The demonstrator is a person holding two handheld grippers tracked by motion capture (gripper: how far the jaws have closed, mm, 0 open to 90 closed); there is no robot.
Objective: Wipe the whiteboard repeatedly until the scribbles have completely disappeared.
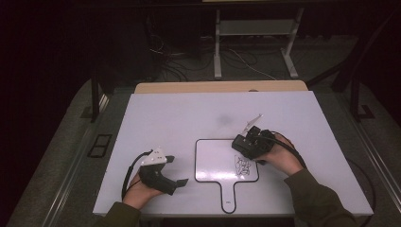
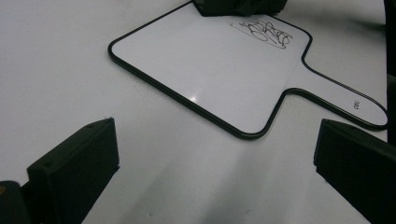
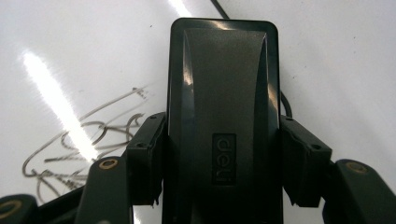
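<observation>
The right gripper (image 3: 219, 158) has its fingers (image 3: 144, 158) closed tight on a black eraser (image 3: 223, 107). The eraser sits flat on the small whiteboard (image 1: 215, 161), right beside the black scribble (image 1: 243, 166), so it looks ready to rub the scribble away. The whiteboard lies on the white worktop (image 1: 189, 113) with its handle (image 1: 229, 196) pointing at the person, which makes it easy to reach.

The left gripper (image 1: 176, 170) rests off to the side, apart from the whiteboard. Its fingers (image 2: 74, 168) are wide open and hold nothing, so it seems to be just waiting.

The eraser's bottom is hidden, so I cannot tell how hard it presses. The scribble is too messy to read. The room behind the worktop is very dark.
</observation>
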